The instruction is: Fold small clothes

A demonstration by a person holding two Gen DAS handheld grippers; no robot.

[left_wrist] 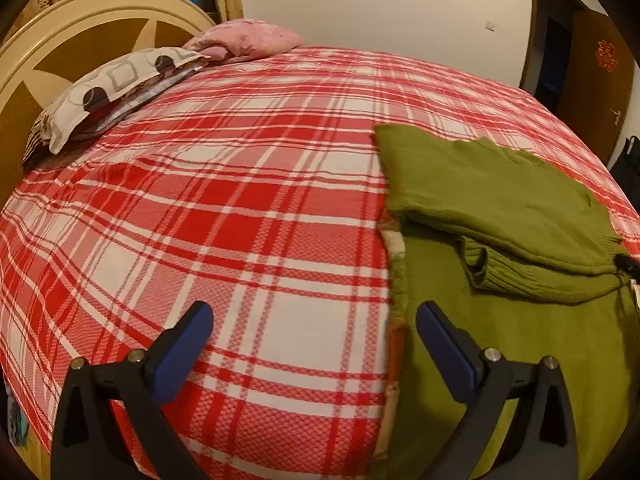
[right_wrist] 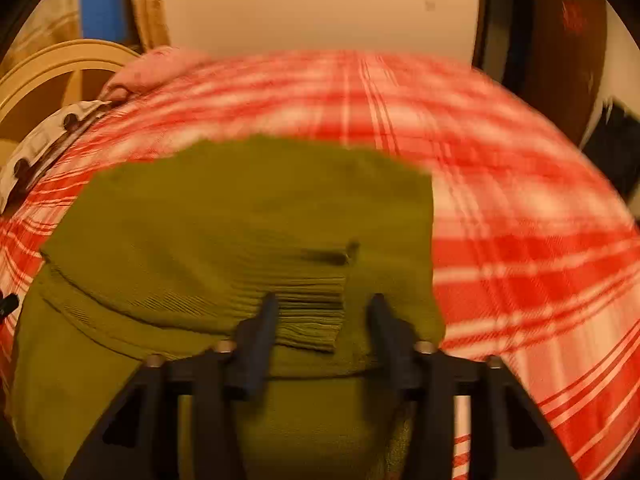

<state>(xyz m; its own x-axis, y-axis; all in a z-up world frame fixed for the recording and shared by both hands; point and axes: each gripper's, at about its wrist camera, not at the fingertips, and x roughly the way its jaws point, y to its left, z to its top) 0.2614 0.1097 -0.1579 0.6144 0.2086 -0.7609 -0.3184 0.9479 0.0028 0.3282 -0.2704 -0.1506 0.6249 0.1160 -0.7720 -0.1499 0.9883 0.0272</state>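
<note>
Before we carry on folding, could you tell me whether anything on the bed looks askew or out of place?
Only the green sweater: its ribbed cuff lies bunched under the folded layer, not flat. The pillows are piled at the headboard. Nothing looks spilled or damaged.

Sweater [left_wrist: 500, 208] lying on the bedspread [left_wrist: 240, 208] toward the bed's right side, a sleeve folded across its body, two pillows [left_wrist: 116, 88] at the far left against the headboard [left_wrist: 60, 40], door [left_wrist: 592, 80] behind the bed at far right.
</note>
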